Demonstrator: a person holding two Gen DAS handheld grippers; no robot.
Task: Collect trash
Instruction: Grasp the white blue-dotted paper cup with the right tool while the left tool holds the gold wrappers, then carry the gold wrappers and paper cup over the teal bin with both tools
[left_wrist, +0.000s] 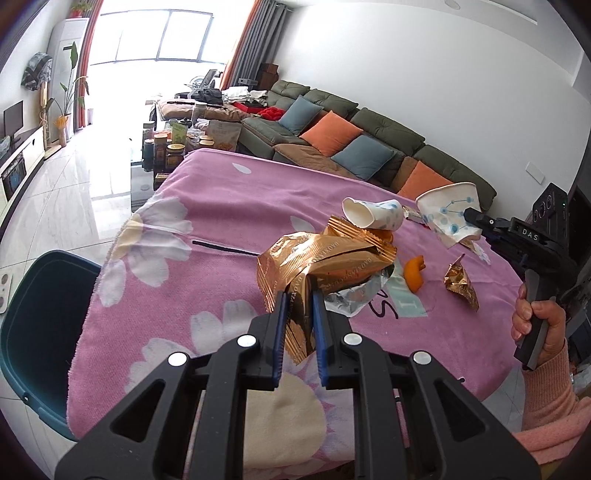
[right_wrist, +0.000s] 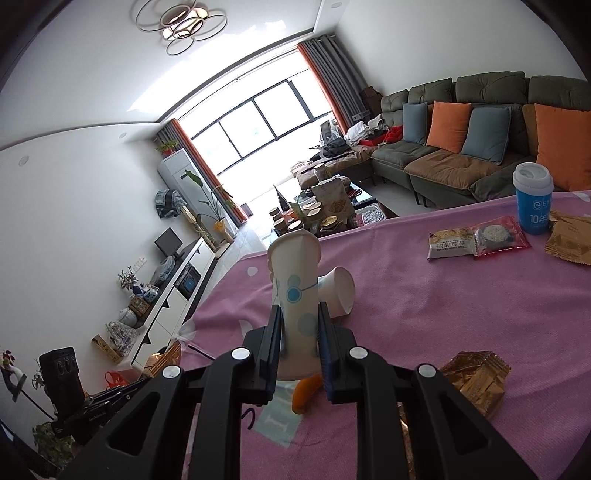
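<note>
Left wrist view: left gripper (left_wrist: 300, 295) pinches a crinkled gold foil wrapper (left_wrist: 325, 258), silver inside, raised above the fuzzy pink cloth (left_wrist: 207, 206). Right gripper (right_wrist: 299, 314) clamps a squashed paper cup (right_wrist: 293, 280), white with blue dots, flattened between the pads and off the cloth. Second crushed cup (left_wrist: 373, 214), curled orange peel (left_wrist: 415, 273) and small gold scrap (left_wrist: 461, 286) lie on the cloth. Blue bin (left_wrist: 40, 314) stands beside the table edge.
</note>
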